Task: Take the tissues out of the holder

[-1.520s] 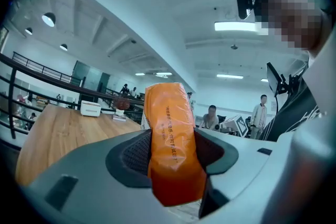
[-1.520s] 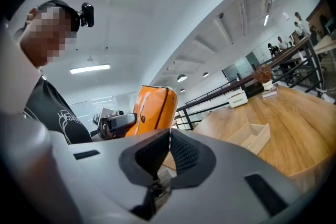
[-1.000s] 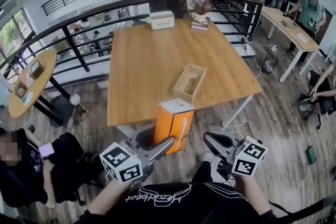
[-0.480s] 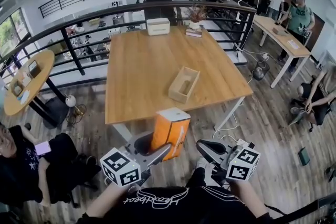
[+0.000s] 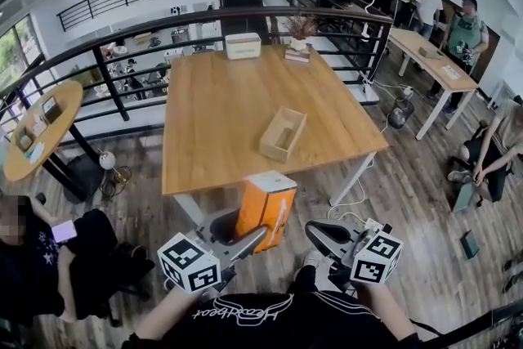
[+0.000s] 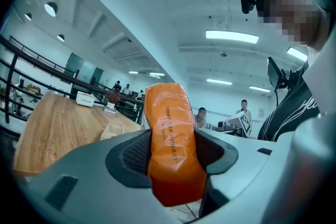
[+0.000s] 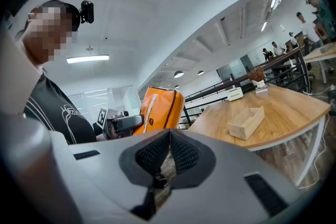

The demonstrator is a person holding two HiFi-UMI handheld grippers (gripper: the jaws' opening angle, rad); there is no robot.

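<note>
Clamping tissue pack (image 6: 169, 113), L gripper (image 6: 172, 139)

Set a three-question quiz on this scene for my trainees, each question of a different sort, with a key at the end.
1. True or false: the left gripper is closed on the orange tissue pack.
2. Multiple choice: the wooden holder is A) resting on the wooden table; B) held up in the air; C) tucked under the person's arm.
3. Fill in the blank: the right gripper has its fingers ____, with nothing between them.

Key: 1 true; 2 A; 3 together.
</note>
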